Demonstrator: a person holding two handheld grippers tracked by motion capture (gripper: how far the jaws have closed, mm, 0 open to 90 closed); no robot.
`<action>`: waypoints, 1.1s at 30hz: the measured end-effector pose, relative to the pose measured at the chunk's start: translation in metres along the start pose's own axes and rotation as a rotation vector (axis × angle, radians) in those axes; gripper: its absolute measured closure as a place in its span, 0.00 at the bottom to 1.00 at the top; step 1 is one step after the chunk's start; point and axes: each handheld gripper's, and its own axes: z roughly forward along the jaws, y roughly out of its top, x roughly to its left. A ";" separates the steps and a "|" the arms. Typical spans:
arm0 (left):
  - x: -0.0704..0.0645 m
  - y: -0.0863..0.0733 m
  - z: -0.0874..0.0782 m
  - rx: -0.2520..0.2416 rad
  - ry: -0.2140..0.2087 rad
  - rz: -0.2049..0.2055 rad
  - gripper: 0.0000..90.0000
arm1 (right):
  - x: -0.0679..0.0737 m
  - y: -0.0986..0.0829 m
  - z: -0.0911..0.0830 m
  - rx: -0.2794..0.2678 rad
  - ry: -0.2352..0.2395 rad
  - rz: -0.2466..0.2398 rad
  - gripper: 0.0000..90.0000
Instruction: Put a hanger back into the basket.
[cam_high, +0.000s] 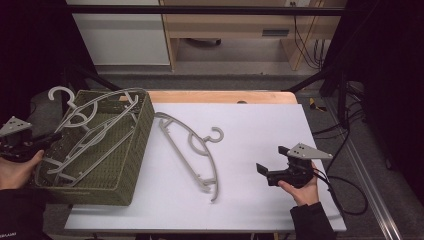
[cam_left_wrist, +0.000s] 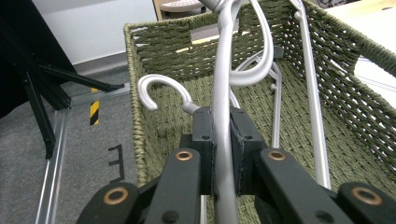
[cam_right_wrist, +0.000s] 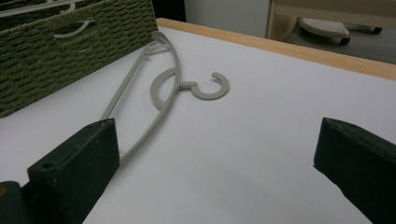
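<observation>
A green woven basket (cam_high: 135, 145) stands at the table's left with grey plastic hangers (cam_high: 95, 131) inside. My left gripper (cam_high: 42, 141) is at the basket's left rim, shut on the arm of one grey hanger (cam_left_wrist: 223, 116), whose hook (cam_left_wrist: 161, 88) curls to the left. Another grey hanger (cam_high: 192, 152) lies flat on the white table just right of the basket, hook (cam_right_wrist: 209, 88) pointing right. My right gripper (cam_high: 272, 162) hovers open over the table's right part, jaws wide apart, aimed toward that flat hanger (cam_right_wrist: 154, 102).
The white tabletop (cam_high: 250, 125) has a wooden strip along its far edge (cam_high: 220, 96). Cables (cam_high: 345, 190) trail off the table's right side. A metal rail and grey floor (cam_left_wrist: 70, 140) lie left of the basket.
</observation>
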 end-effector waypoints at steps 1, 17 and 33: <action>0.001 0.000 -0.001 -0.003 0.006 0.005 0.91 | -0.001 0.000 -0.001 0.001 0.003 -0.008 0.01; -0.006 -0.013 0.023 0.151 0.027 -0.002 0.90 | 0.001 0.000 0.001 0.005 0.008 -0.001 0.01; -0.016 -0.013 0.033 0.220 0.183 0.129 0.91 | 0.000 0.000 0.000 0.004 0.009 -0.008 0.01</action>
